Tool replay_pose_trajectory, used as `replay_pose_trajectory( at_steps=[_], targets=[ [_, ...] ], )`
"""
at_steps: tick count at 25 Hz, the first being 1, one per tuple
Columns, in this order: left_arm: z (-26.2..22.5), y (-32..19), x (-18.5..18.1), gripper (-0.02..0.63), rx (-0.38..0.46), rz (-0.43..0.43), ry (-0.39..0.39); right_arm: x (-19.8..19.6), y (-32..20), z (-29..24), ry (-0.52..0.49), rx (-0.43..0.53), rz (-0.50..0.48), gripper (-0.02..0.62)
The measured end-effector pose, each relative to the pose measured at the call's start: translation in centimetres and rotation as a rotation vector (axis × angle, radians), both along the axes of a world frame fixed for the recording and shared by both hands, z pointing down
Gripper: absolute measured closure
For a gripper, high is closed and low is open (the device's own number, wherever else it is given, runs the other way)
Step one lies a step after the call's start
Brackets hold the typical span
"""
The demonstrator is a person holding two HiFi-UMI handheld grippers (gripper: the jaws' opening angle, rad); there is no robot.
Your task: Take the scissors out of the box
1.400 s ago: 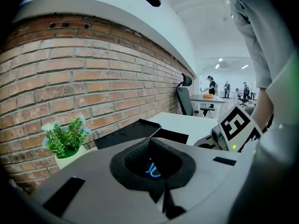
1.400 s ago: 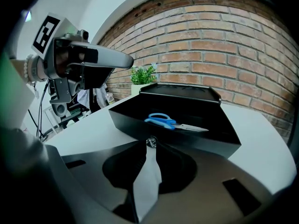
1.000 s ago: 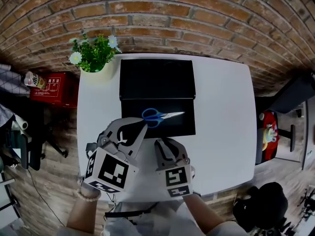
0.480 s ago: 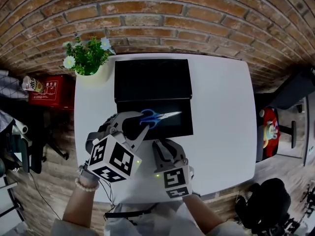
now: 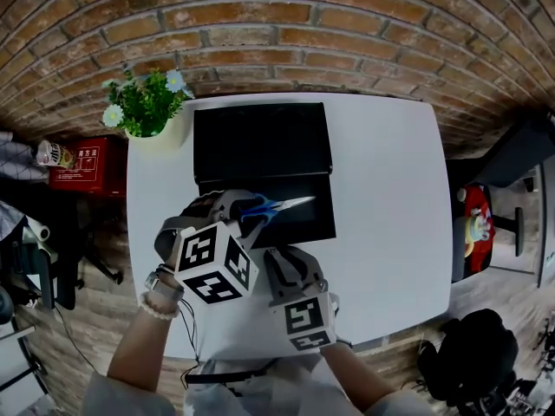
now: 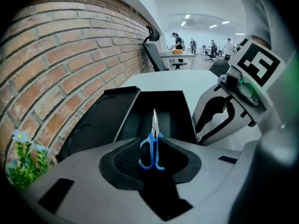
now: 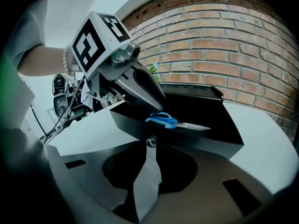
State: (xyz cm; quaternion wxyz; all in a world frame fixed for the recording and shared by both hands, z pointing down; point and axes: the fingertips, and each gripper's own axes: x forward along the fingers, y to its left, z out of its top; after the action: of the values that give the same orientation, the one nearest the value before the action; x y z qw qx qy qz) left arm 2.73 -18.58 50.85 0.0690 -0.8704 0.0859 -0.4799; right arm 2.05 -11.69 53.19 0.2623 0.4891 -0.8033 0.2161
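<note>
**Table** (image 5: 390,189): white, set against a brick wall (image 5: 277,24). A plant (image 5: 143,102) with white flowers is stood at its far left corner.

**Box** (image 5: 316,228): black, placed at the middle of the table. Its lid (image 5: 260,141) is laid open toward the wall, and the tray is left uncovered.

**Scissors** (image 5: 277,204): blue handles, bright blades closed together. They are found lying flat inside the tray, near its left front. In the head view the handles are turned left and the blades right. They have not been lifted out.

**Left gripper** (image 6: 150,143): lowered steeply into the tray from the near side. Its jaws have just been opening and are held wide apart. The blue handles are seen between the two pads, with one pad at each side. No pressure of the pads on the handles is shown, and the blades are pointed away beyond the tips. A bead bracelet (image 5: 156,312) is worn on the wrist behind it.

**Right gripper** (image 7: 149,149): held over the table before the box's near wall, just beside the left gripper. Its jaws are brought together at the tips, and nothing is carried between them. A small metal fitting (image 7: 150,141) on the box wall is seen just ahead of the tips.
</note>
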Motion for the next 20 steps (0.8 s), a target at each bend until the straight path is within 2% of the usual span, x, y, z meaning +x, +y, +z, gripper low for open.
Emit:
replay_pose_trajectory(
  at_steps=[12, 20],
  targets=[
    [2.9, 0.1, 0.2, 0.482, -0.046, 0.047, -0.15, 0.2, 0.0, 0.1, -0.017, 0.001, -0.019, 0.52],
    [3.9, 0.0, 0.2, 0.482, -0.065, 0.063, -0.218, 0.2, 0.0, 0.1, -0.022, 0.001, -0.02, 0.52]
  ],
)
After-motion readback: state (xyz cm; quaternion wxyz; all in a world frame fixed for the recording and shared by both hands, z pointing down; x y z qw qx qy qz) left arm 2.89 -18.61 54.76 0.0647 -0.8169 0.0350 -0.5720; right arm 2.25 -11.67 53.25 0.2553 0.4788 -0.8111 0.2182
